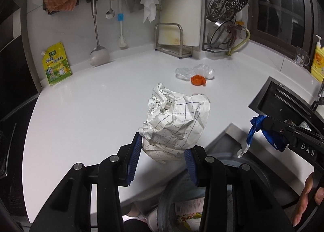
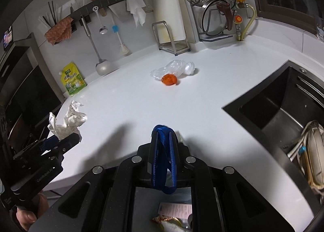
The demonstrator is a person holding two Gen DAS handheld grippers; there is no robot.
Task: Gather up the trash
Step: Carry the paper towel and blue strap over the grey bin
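A crumpled white paper with a blue grid sits between the blue pads of my left gripper, which is shut on it above the counter's front edge. The same paper and left gripper show at the left of the right wrist view. My right gripper is shut on a blue strap, also seen as a knotted blue strap in the left wrist view. Farther back on the white counter lie an orange scrap and clear crumpled plastic. Below both grippers a bin holds wrappers.
A black sink with dishes is sunk into the counter on the right. A yellow pouch, hanging utensils, a metal board rack and a pot-lid rack line the back wall. A yellow soap bottle stands far right.
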